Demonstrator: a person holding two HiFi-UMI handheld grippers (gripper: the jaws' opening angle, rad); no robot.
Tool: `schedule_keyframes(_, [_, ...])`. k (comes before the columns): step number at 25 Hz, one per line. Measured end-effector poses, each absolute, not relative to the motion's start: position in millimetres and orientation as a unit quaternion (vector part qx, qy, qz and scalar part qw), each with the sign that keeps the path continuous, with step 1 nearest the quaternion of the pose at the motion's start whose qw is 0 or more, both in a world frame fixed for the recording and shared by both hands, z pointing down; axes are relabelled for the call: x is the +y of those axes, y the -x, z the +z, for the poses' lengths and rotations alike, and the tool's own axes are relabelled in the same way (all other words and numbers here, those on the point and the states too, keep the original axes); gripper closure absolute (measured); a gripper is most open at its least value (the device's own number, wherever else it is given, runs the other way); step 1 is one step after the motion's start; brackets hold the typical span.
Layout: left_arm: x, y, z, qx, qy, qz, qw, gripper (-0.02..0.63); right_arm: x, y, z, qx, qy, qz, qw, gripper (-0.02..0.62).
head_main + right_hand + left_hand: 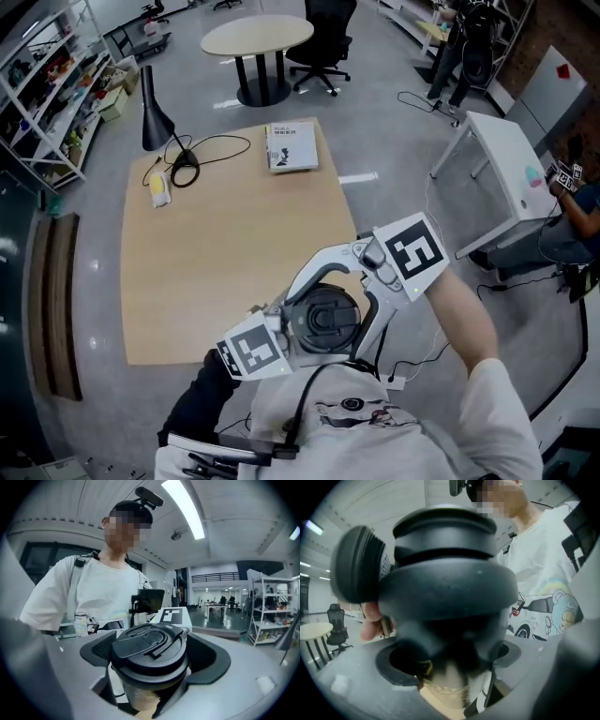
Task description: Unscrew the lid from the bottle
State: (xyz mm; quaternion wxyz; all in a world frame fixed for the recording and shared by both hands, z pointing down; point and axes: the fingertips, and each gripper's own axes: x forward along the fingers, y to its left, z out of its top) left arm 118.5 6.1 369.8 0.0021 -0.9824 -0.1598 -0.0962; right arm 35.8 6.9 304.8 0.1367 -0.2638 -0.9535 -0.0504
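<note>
A dark bottle (445,597) fills the left gripper view, upright between the pads (401,667) of my left gripper (450,677), which is shut on its body. In the right gripper view its black lid (150,644), with a flat carry loop on top, sits between the two black pads (101,651) of my right gripper (152,660); both pads press on the lid's rim. From the head view the lid (323,317) is seen from above, close to the person's chest, between the left marker cube (251,349) and the right marker cube (417,251).
The wooden table (234,244) lies ahead, with a book (292,146) at its far edge, a black lamp (155,117), a looped cable (202,155) and a yellow object (158,187). A round table (258,36), an office chair (323,42), a white table (506,159) and shelves (47,84) stand around.
</note>
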Motion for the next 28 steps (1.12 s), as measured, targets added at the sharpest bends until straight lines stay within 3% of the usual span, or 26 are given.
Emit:
schedule_keyframes(1, [1,-115,369,-0.152,0.984,-0.089,-0.011,0.178,0,-32,305,-0.960,0.239,-0.033,0.142,0.115])
schedule_keyframes(3, [-18,-108,371,-0.108,0.990,-0.083,-0.034,0.178,-19,-28,304,-0.979,0.143,-0.016,0.146,0.034])
schedule_keyframes(5, [-45,-101,380,-0.035,0.994,-0.100,-0.034,0.178,-36,-26,295,-0.992,0.034,-0.005,0.118,0.015])
schedule_keyframes(10, [-89,-87,397,0.113,0.982,-0.153,0.022,0.178,-69,-5,306,-0.987,-0.130,-0.005,0.089,0.012])
schedule_keyframes(11, [-89,-86,396,0.114,0.981,-0.155,0.025,0.178,-73,-6,304,-0.988,-0.138,-0.004,0.072,0.074])
schedule_keyframes(12, [-85,-85,395,0.101,0.982,-0.157,0.033,0.176,-72,-7,302,-0.990,-0.130,-0.007,0.062,0.138])
schedule_keyframes(18, [-18,-92,390,-0.109,0.982,-0.143,0.066,0.176,-15,-18,311,-0.984,0.090,-0.070,0.135,0.140])
schedule_keyframes(24, [40,-81,360,-0.293,0.953,-0.073,0.029,0.178,19,-13,272,-0.976,0.210,-0.029,0.051,0.140])
schedule_keyframes(28, [20,-84,354,-0.241,0.969,-0.059,0.008,0.178,-14,-14,233,-0.995,0.095,-0.032,-0.030,0.140])
